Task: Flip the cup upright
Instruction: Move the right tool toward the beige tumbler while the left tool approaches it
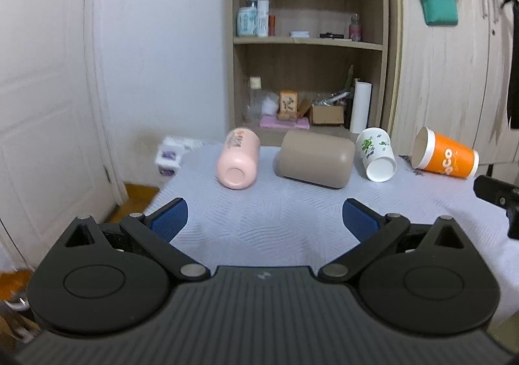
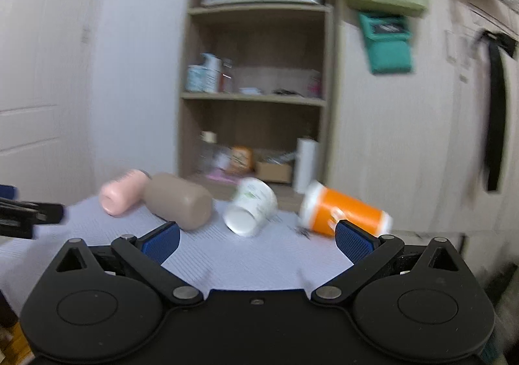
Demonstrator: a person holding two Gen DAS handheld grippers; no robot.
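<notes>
Several cups lie on their sides in a row on the light patterned tablecloth (image 1: 259, 219): a pink cup (image 1: 238, 159), a taupe cup (image 1: 314, 159), a white cup with green print (image 1: 376, 154) and an orange paper cup (image 1: 446, 157). My left gripper (image 1: 264, 216) is open and empty, short of the pink and taupe cups. The right wrist view is blurred and shows the same pink cup (image 2: 121, 196), taupe cup (image 2: 178, 201), white cup (image 2: 251, 206) and orange cup (image 2: 347, 211). My right gripper (image 2: 258, 240) is open and empty, just short of the white cup, its right pad overlapping the orange cup in view.
An open wooden shelf unit (image 1: 308, 41) with bottles, boxes and a paper roll stands behind the table. A white door (image 1: 42, 89) is at the left, wooden cabinets (image 1: 454, 73) at the right. A small white and purple pack (image 1: 168, 159) sits at the table's far left corner.
</notes>
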